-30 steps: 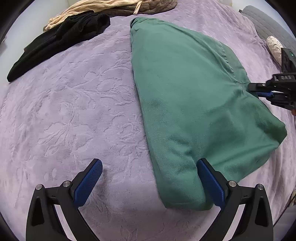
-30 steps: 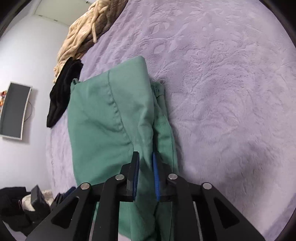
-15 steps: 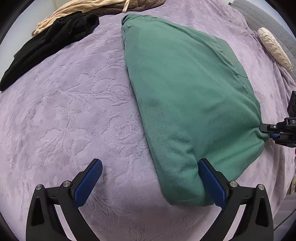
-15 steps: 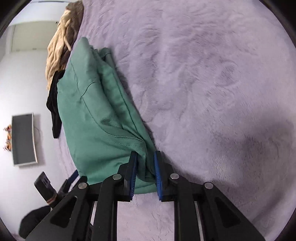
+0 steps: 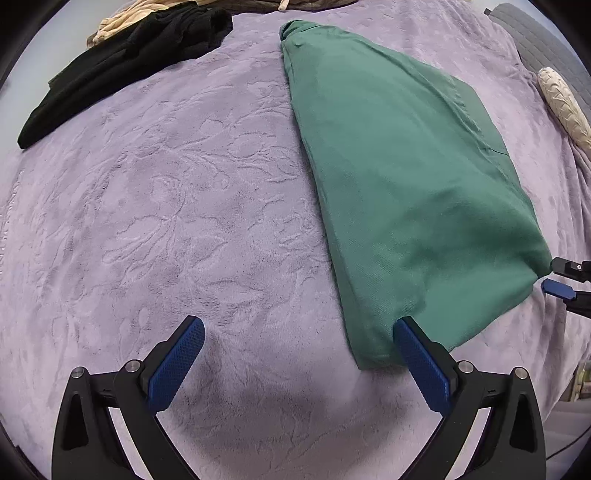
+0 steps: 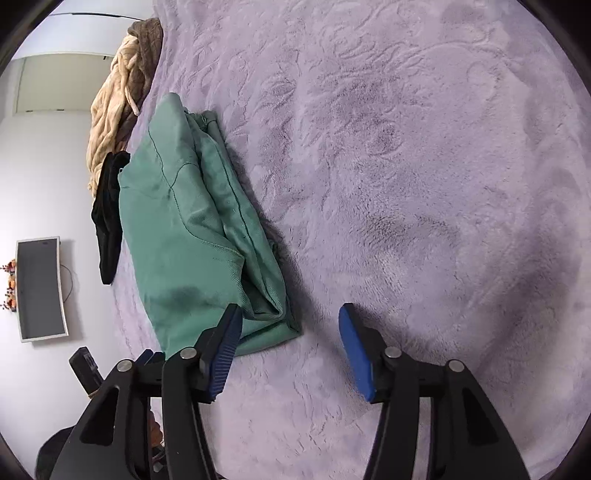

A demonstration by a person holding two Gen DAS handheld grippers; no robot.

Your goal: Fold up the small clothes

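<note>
A green garment (image 5: 406,177) lies folded on the purple blanket (image 5: 184,221); it also shows in the right wrist view (image 6: 192,236) with its layered edge facing the camera. My left gripper (image 5: 299,354) is open and empty, its right finger (image 5: 421,358) at the garment's near corner. My right gripper (image 6: 288,343) is open and empty, its left finger (image 6: 225,343) beside the garment's near end. It shows at the right edge of the left wrist view (image 5: 565,280), just off the garment's corner.
A black garment (image 5: 122,62) and a beige knit garment (image 5: 122,18) lie at the far side of the bed. A pale pillow (image 5: 561,103) lies at the right. A wall screen (image 6: 40,288) hangs beyond the bed edge.
My right gripper pulled the garment's edge toward the near side, then opened and let it go. The garment now lies flat, folded over. My left gripper stayed open.
</note>
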